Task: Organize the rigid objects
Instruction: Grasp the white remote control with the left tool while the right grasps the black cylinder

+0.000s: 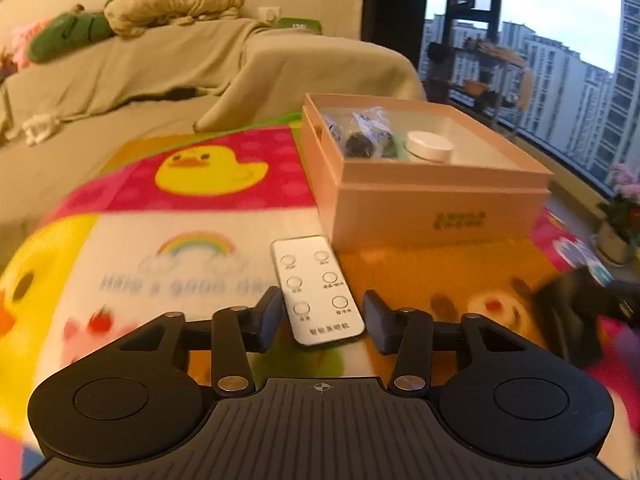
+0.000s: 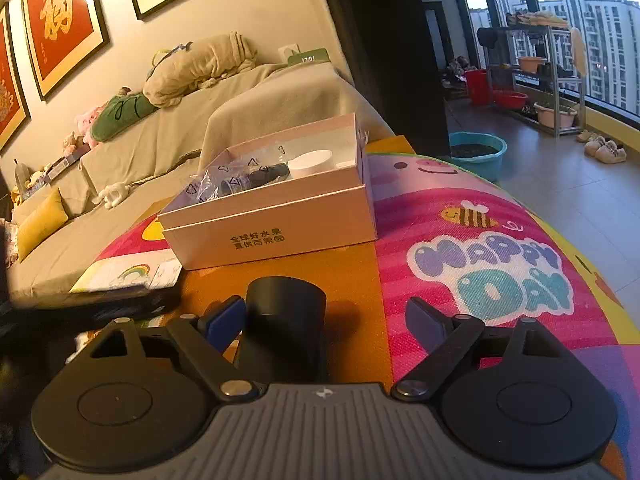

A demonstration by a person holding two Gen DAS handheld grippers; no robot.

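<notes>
A white remote (image 1: 320, 292) lies on the colourful play mat (image 1: 192, 256), just in front of the open pink box (image 1: 420, 208). My left gripper (image 1: 324, 318) straddles the remote's near half, and its pads meet both long edges. In the right wrist view a black cylinder (image 2: 286, 320) stands upright on the mat (image 2: 480, 272) between the fingers of my right gripper (image 2: 324, 322). That gripper is open: the cylinder sits next to the left finger, with a wide gap to the right one. The box (image 2: 272, 232) holds a white round jar (image 2: 310, 162) and a plastic bag of dark parts (image 2: 240, 180).
A sofa under a beige cover (image 2: 160, 140) runs behind the mat. On the tiled floor to the right stand a blue basin (image 2: 476, 152) and a metal rack (image 2: 540, 80) by the window. A potted flower (image 1: 620, 216) sits at the mat's right edge.
</notes>
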